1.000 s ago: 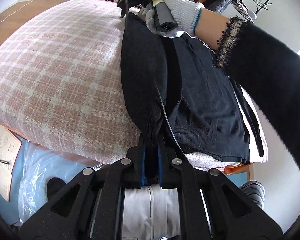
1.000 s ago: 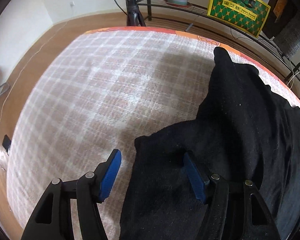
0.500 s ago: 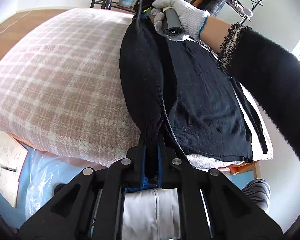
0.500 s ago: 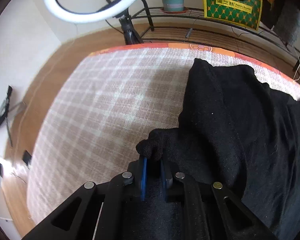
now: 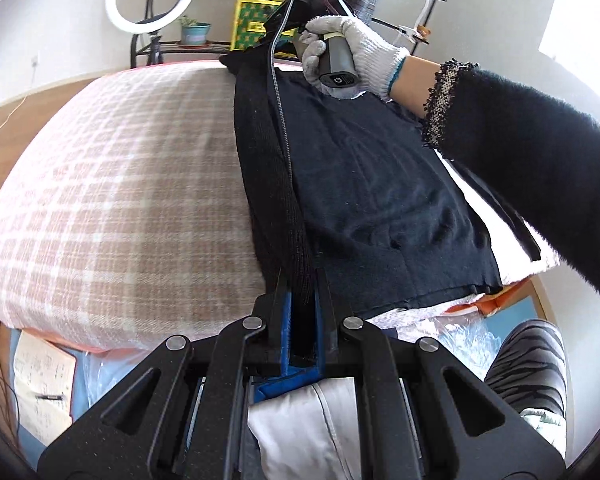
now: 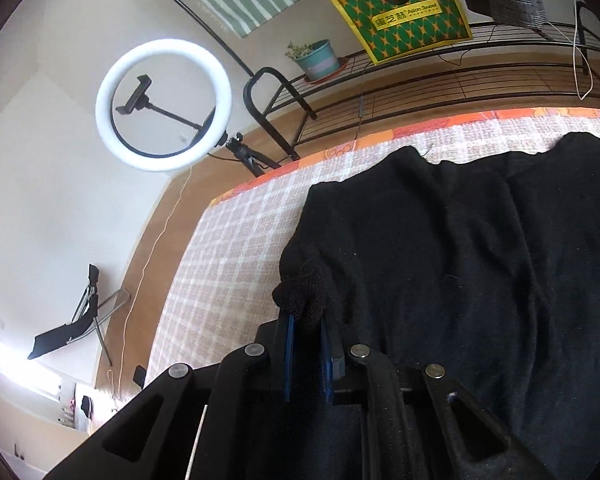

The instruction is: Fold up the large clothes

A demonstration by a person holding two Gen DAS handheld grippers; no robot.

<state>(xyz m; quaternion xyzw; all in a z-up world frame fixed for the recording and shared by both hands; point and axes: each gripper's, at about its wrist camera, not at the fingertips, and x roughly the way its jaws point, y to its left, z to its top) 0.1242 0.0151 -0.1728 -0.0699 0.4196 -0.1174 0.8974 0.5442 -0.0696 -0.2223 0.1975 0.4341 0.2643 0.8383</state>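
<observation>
A black knit sweater lies on a pink plaid bed cover. My left gripper is shut on the sweater's near left edge at the bed's front edge. The held edge stretches as a taut raised band toward the far end. There a gloved hand holds my right gripper, its fingertips hidden. In the right wrist view my right gripper is shut on a bunched corner of the sweater and lifts it off the cover.
A ring light on a stand and a metal rack with a potted plant and a green-yellow bag stand beyond the bed. White and black clothes lie under the sweater's right side. Papers lie on the floor.
My right gripper closed on the sweater's far corner and lifted it. Both grippers have raised the left edge and carried it rightward, so the band is tauter and higher.
</observation>
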